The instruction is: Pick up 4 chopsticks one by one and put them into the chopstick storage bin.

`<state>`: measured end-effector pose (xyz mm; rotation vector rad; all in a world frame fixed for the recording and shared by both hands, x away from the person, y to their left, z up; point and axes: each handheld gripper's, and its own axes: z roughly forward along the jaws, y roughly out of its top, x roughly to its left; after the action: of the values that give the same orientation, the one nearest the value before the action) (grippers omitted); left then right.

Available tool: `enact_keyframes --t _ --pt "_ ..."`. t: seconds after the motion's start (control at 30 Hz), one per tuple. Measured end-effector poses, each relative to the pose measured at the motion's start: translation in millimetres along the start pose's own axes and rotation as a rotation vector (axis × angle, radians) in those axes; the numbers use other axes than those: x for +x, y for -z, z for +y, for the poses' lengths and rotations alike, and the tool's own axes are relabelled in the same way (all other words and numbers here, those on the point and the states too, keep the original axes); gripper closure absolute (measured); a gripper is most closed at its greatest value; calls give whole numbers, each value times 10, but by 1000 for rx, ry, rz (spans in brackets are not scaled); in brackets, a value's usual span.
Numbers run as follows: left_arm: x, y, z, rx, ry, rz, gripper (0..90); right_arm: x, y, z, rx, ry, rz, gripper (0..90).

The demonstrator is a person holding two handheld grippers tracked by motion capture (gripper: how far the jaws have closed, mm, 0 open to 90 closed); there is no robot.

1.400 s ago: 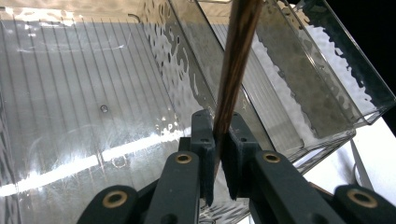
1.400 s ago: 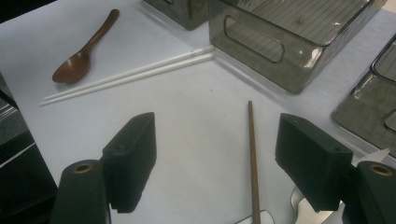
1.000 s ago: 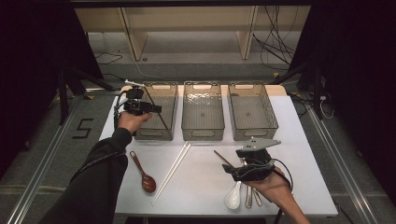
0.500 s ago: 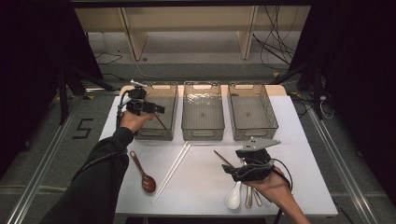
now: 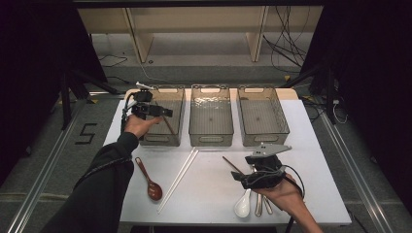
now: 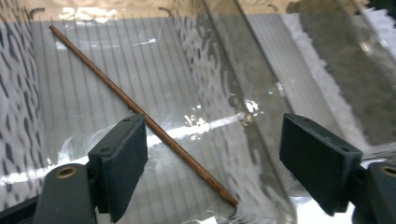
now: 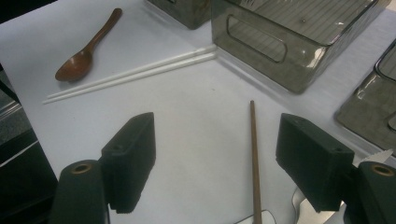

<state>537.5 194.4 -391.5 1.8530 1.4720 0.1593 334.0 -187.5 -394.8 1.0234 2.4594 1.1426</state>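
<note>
Left gripper (image 5: 163, 111) farther over left bin (image 5: 176, 97), spread fingers (image 6: 119, 161) beside loose brown chopstick (image 6: 140, 112).

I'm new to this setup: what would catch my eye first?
Three clear bins stand in a row at the table's far side. The left gripper hangs open over the left bin, where a brown chopstick lies. Near the front, the right gripper is open above another brown chopstick.

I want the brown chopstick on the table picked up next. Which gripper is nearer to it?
Right. The right gripper hovers open directly over that brown chopstick; the left gripper is away over the left bin.
</note>
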Motion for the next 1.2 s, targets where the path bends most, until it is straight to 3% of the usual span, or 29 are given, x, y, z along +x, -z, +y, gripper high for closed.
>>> enact_keyframes --t 0.33,0.43,0.53,0.83,1.03,1.2 --pt "-102 474 -183 -102 -15 -153 187 -80 8 -14 35 -35 -21 295" --pt "-132 588 -264 -106 -38 -178 179 -111 0 -24 76 -40 -31 304" --pt "-160 669 -363 -127 -51 -196 175 -168 -9 -53 133 -46 -37 311" --pt "-309 712 -611 -120 -119 -207 166 -300 -54 -167 267 -40 -86 360" --pt "-451 724 -859 -131 -190 -228 162 -360 -59 -288 363 -64 -62 432" --pt "-494 721 -1010 -150 -201 -240 159 -370 -59 -333 412 -70 -52 495"
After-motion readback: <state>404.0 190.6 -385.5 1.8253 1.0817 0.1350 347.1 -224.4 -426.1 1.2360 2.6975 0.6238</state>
